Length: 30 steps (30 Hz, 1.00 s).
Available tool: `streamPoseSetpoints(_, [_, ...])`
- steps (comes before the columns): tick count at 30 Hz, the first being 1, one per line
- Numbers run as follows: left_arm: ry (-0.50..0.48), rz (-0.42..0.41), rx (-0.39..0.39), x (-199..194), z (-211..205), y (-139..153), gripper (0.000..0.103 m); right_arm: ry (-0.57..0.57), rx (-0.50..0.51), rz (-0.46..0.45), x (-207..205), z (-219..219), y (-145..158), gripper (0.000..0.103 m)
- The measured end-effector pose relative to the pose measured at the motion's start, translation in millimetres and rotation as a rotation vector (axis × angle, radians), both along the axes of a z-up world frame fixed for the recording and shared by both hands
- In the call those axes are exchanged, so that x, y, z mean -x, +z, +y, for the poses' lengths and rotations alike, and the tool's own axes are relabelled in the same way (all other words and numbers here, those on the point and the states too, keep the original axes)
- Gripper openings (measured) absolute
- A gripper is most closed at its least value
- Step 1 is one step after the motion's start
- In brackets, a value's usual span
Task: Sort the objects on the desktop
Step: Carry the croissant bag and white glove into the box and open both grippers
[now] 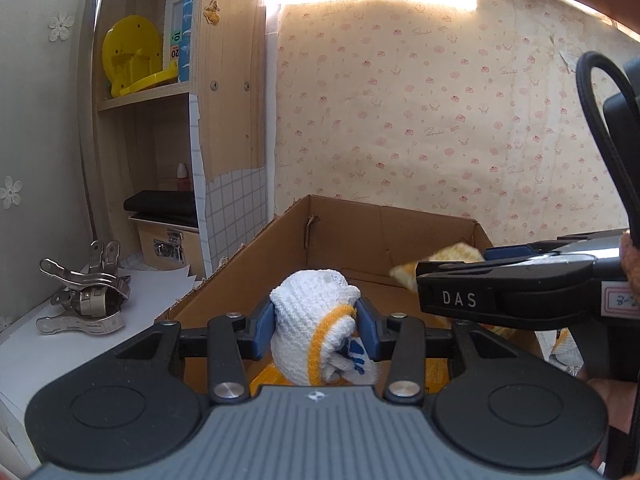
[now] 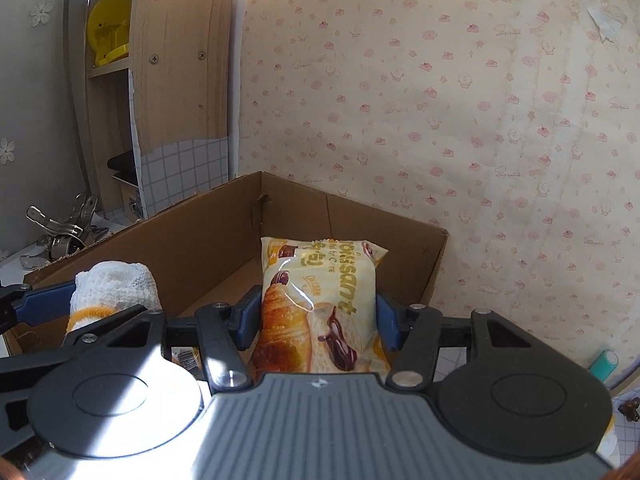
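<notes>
My left gripper is shut on a rolled white knit glove with a yellow cuff, held above the near end of an open cardboard box. My right gripper is shut on a yellow croissant snack packet, held upright over the same box. The right gripper also shows in the left wrist view, close to the right of the glove, with a corner of the packet showing. The glove also shows at the left of the right wrist view.
Metal clips lie on the white desk left of the box. A wooden shelf unit behind holds a yellow plastic item, a small bottle and a black-lidded case. A teal object lies at the right. Patterned wallpaper backs the box.
</notes>
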<state>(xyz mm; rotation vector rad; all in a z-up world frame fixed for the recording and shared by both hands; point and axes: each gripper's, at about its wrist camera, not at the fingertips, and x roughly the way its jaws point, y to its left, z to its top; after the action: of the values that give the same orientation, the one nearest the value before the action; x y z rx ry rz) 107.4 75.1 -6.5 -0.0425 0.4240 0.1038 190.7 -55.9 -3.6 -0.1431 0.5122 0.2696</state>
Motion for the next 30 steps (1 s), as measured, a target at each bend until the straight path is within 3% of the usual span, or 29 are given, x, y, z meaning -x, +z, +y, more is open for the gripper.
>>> streamPoseSetpoints(5, [0.004,0.015,0.006,-4.9,-0.4,-2.3,0.049,0.005,-0.011,-0.009,-1.5,-1.2,0.3,0.074])
streamPoseSetpoints(12, [0.008,0.029,0.011,-7.6,-1.8,-4.6,0.055,-0.025,-0.038,-0.036,7.4,-17.7,7.0,0.074])
streamPoseSetpoints(15, [0.014,0.01,-0.007,-6.5,-5.2,-3.3,0.065,-0.039,-0.048,-0.054,18.2,-29.0,11.3,0.074])
streamPoseSetpoints(17, [0.014,-0.002,-0.015,-5.8,-8.4,-0.6,0.08,-0.054,-0.06,-0.067,25.7,-38.2,14.1,0.074])
streamPoseSetpoints(19, [0.015,-0.014,-0.022,-5.4,-11.8,2.4,0.086,-0.067,-0.069,-0.075,32.2,-47.4,16.5,0.074])
streamPoseSetpoints(30, [-0.003,-0.033,-0.024,1.9,-25.9,9.2,0.09,-0.153,-0.075,-0.107,65.5,-95.2,18.6,0.074])
